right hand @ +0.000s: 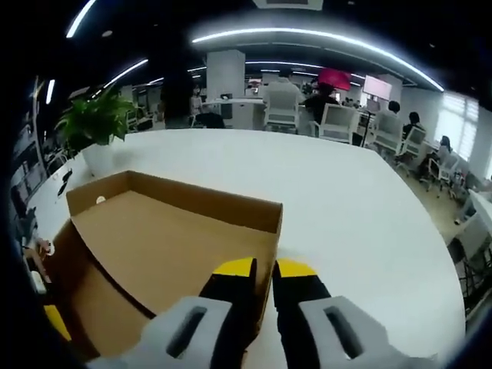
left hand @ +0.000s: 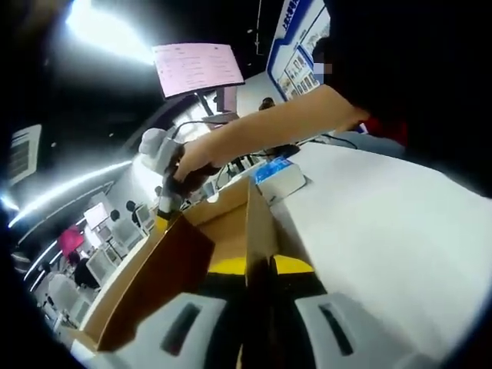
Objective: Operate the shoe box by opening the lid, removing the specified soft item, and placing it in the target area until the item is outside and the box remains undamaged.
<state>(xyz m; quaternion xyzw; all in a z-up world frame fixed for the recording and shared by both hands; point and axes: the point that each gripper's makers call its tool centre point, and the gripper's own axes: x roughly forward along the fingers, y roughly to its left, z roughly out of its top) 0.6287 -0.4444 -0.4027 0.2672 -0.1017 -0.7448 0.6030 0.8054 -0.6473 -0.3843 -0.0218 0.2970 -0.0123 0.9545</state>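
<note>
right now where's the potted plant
In the right gripper view the potted plant stands at the upper left on the white table, just beyond the far left corner of the open cardboard box.

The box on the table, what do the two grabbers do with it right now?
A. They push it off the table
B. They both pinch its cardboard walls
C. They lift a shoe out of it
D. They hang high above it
B: the left gripper pinches one cardboard wall of the box, and the right gripper pinches another wall.
</note>
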